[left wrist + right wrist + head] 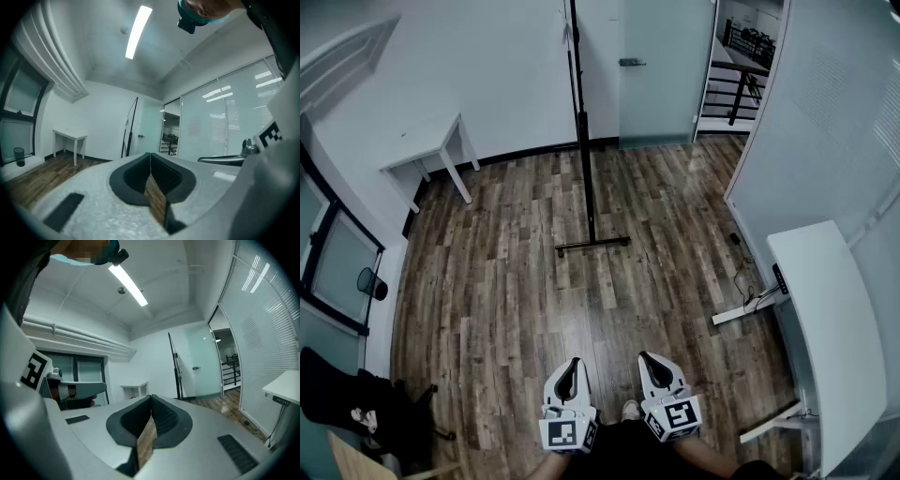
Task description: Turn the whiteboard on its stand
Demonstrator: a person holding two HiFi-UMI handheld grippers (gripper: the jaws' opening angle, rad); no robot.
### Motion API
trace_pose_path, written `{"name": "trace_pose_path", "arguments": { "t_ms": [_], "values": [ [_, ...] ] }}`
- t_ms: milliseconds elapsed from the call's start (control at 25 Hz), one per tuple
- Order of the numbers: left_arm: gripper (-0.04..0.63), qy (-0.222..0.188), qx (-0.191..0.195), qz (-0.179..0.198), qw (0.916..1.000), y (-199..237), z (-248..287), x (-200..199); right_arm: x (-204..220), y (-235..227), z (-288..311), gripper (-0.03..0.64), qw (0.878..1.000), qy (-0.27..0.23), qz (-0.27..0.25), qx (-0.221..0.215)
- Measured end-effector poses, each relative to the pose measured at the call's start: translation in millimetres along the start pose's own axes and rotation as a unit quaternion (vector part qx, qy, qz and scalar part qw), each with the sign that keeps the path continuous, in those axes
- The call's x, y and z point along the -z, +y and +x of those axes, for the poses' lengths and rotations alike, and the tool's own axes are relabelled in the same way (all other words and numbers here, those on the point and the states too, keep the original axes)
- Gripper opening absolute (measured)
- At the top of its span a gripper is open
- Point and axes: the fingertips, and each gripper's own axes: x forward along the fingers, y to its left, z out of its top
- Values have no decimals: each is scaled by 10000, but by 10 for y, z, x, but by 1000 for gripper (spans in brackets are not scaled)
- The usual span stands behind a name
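1. Grey left tongs [573, 364] and right tongs [648, 360] were both shut tight and empty, held low by the body.
2. The whiteboard [578, 103] stood edge-on on its stand [592, 246], well away across the wood floor [516, 281].
3. Probably stiff, and light but tippy; I'd pinch the frame edge.

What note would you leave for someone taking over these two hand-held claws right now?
Left claw: shut, empty.
Right claw: shut, empty, beside the left.
Whiteboard on its stand: seen edge-on across the wood floor, near the far wall, well away from both claws.
Done: nothing yet; the whiteboard is untouched.
Left: walk up, probably grip its edge, turn it.
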Motion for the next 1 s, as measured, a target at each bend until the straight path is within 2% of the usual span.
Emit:
{"name": "trace_pose_path", "arguments": {
  "t_ms": [400, 560, 800, 1000],
  "values": [
    [18, 40, -81, -42, 10000, -130, 18, 76, 11, -83, -75, 12, 9998, 111, -83, -139],
    [18, 48, -111, -43, 9999, -218, 32, 71, -76, -136, -135, 12, 9998, 9, -18, -190],
    [18, 38, -220, -55, 9997, -342, 50, 93, -68, -188, -212, 14, 9990, -64, -13, -443],
    [18, -5, -453, -34, 9990, -411, 4, 84, -29, -250, -222, 14, 9976, -63, -71, -692]
  ]
}}
